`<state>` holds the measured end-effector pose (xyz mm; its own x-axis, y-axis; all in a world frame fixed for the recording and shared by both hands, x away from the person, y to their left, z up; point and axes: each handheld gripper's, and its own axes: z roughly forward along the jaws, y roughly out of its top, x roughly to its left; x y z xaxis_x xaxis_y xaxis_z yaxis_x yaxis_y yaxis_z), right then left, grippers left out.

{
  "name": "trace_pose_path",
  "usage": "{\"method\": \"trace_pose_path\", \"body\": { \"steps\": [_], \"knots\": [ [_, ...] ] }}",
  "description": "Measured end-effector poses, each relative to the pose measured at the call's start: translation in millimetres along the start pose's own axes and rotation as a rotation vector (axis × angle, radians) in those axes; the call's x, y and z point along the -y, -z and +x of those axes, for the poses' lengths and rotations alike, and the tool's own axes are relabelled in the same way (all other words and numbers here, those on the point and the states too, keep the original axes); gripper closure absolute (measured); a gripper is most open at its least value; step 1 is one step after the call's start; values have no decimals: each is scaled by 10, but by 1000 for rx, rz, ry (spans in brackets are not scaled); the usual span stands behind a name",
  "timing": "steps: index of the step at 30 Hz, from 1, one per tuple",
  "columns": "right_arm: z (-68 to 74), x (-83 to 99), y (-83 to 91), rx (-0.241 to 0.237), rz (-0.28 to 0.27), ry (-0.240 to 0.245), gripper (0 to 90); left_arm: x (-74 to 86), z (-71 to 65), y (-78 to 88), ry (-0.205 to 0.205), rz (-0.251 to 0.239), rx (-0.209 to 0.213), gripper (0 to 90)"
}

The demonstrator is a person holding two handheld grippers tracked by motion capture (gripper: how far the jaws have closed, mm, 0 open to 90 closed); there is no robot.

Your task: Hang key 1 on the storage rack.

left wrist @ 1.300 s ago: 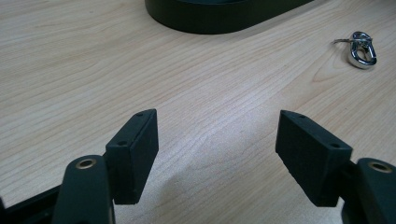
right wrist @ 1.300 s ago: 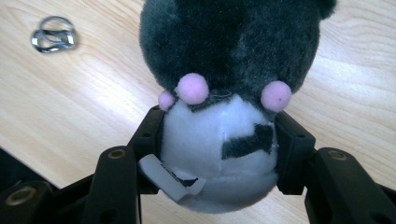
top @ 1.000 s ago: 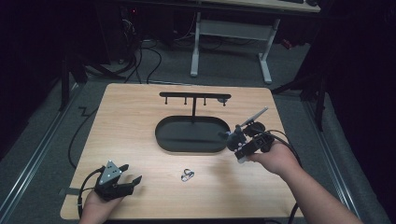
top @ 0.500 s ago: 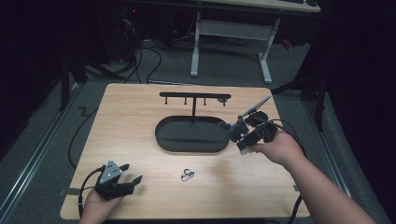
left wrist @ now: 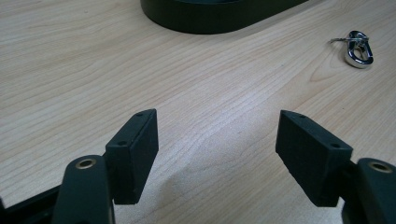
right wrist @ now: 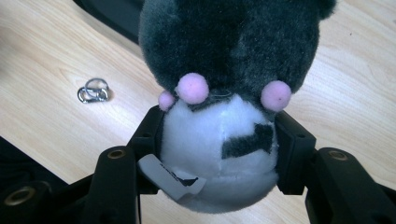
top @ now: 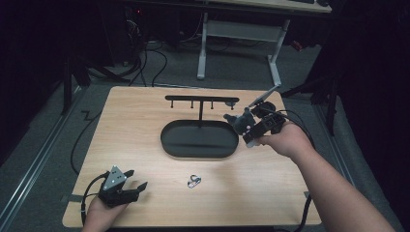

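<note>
My right gripper (right wrist: 218, 140) is shut on a small plush toy (right wrist: 224, 84) with a dark grey head, white belly and pink spots. In the high view that gripper (top: 244, 124) hovers above the right end of the black oval tray (top: 199, 150), with the plush toy (top: 238, 122) at its tip. A black hook rack (top: 201, 100) rises on a post behind the tray. A small silver clasp (top: 194, 181) lies on the wood in front of the tray. My left gripper (top: 135, 189) rests open at the table's near left corner, nothing between its pads (left wrist: 135, 154).
The wooden table (top: 140, 125) has bare room to the left and in front of the tray. The silver clasp (left wrist: 357, 45) lies ahead and right of the left gripper and shows again, the silver clasp (right wrist: 93, 90), below the right one. Cables trail off both hands.
The right hand has risen and moved toward the rack's right end with the plush toy still gripped. The left gripper has stayed where it was.
</note>
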<state>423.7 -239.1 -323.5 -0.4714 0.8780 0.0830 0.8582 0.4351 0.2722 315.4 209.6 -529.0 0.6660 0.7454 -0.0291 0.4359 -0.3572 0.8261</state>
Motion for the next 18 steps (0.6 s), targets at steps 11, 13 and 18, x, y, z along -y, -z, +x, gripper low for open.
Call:
{"method": "trace_pose_path", "body": {
  "steps": [11, 13, 18],
  "knots": [
    [31, -162, 109, 11, -28, -12, 474, 0, 3, 3, 1, -2, 0, 307],
    [24, -173, 115, 14, -34, -11, 474, 1, 7, 6, 1, -3, -2, 307],
    [16, -188, 119, 17, -43, -14, 474, 2, 11, 11, 3, -2, 1, 307]
  ]
}}
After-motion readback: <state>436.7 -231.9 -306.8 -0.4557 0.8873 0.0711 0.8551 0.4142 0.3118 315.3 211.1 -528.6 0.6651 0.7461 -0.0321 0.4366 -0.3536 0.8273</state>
